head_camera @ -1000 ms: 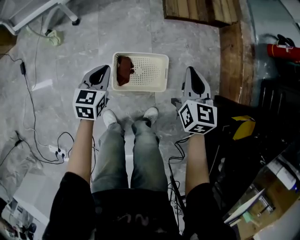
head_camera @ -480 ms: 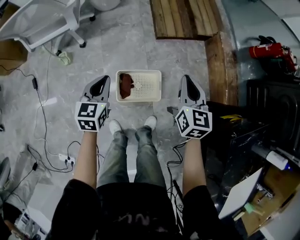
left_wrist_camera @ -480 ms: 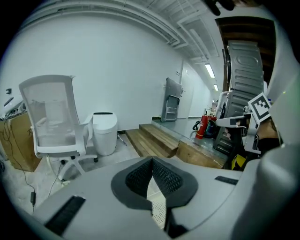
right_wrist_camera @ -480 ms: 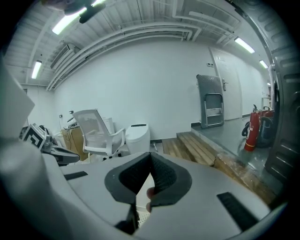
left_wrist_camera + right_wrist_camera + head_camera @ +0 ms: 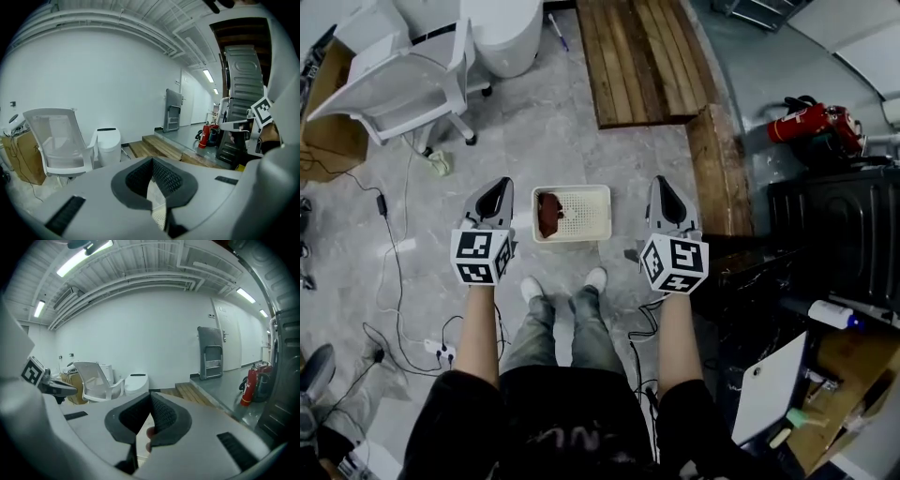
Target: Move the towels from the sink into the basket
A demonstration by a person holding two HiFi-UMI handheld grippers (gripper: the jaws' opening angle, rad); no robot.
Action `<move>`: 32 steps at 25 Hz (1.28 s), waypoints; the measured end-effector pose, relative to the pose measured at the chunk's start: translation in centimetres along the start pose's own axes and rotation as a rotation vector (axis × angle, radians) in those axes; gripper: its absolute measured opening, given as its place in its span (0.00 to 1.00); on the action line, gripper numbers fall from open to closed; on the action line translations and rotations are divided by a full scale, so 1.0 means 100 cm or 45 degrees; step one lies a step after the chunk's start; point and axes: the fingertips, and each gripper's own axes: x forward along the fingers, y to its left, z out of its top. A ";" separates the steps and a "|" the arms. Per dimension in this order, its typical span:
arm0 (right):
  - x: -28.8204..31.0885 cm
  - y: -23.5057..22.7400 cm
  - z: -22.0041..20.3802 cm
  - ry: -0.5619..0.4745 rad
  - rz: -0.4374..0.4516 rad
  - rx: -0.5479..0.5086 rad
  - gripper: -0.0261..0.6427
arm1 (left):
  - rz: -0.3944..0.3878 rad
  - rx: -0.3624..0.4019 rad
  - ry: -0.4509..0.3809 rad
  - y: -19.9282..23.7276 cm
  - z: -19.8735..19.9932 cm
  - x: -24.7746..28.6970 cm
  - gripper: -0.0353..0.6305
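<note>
Left gripper (image 5: 495,190) and right gripper (image 5: 662,190) stand higher than a second ago, and the basket (image 5: 598,214) on the floor (image 5: 534,122) shows smaller between them. Both grippers' jaws are closed on nothing. One red-brown towel (image 5: 549,214) lies at the basket's left end.

basket (image 5: 598,195) on floor (image 5: 534,122) | dark red towel (image 5: 548,214) inside | left gripper (image 5: 496,185), right gripper (image 5: 661,184) flank it

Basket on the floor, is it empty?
Not empty. One dark red towel lies bunched at the left end of the basket.
</note>
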 end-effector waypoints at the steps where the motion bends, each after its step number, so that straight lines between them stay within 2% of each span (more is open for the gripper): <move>1: -0.005 -0.001 0.007 -0.008 -0.002 -0.004 0.06 | 0.009 0.008 -0.010 -0.001 0.009 -0.005 0.08; 8: -0.034 -0.001 0.059 -0.082 0.008 0.071 0.06 | 0.044 0.014 -0.104 -0.010 0.073 -0.041 0.08; 15: -0.055 -0.004 0.105 -0.149 0.022 0.033 0.06 | 0.055 0.045 -0.181 -0.025 0.124 -0.068 0.08; 18: -0.064 -0.008 0.119 -0.173 0.023 0.020 0.06 | 0.067 0.048 -0.205 -0.028 0.139 -0.078 0.08; 22: -0.073 -0.009 0.131 -0.204 0.048 -0.005 0.06 | 0.082 0.003 -0.262 -0.034 0.154 -0.093 0.08; 32: -0.079 -0.016 0.150 -0.261 0.112 -0.013 0.06 | 0.112 0.027 -0.316 -0.050 0.182 -0.105 0.08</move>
